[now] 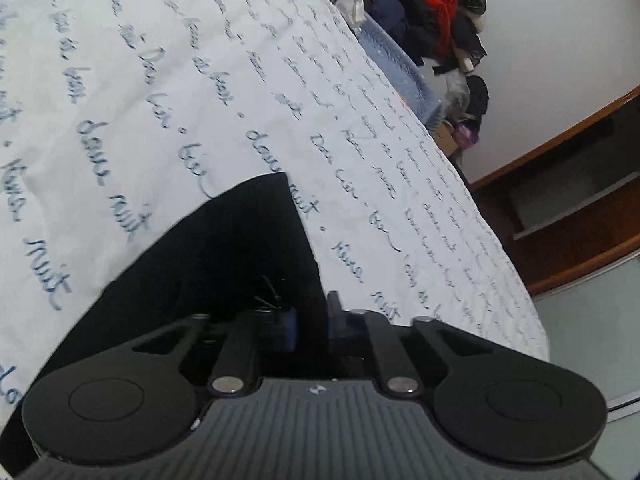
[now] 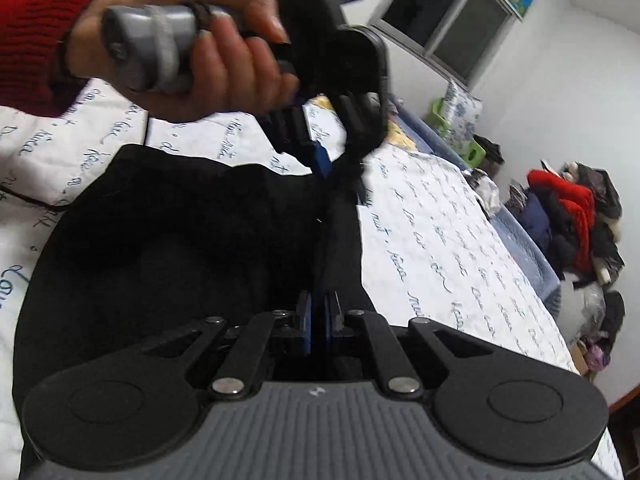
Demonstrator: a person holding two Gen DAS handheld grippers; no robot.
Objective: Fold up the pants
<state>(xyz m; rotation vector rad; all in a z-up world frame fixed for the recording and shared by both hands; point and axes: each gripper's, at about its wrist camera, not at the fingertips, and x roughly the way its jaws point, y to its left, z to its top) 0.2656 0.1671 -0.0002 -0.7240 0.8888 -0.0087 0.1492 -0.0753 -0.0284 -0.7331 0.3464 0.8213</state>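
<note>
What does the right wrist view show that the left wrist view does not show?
Only the right wrist view shows the person's hand holding the left gripper, and a window. Only the left wrist view shows a wooden shelf. Both show the black pants on the white quilt and the clothes pile.

Left tongs point(image 1: 312, 320) pinch black pants point(image 1: 224, 264) — over the script-printed bedsheet point(image 1: 180, 92).

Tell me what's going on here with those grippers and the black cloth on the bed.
A person is folding black pants on a bed's script-printed quilt. Both handheld grippers are shut on the fabric: the right gripper pinches one edge, and the left gripper, held by a hand in a red sleeve, pinches the edge further along.
</note>
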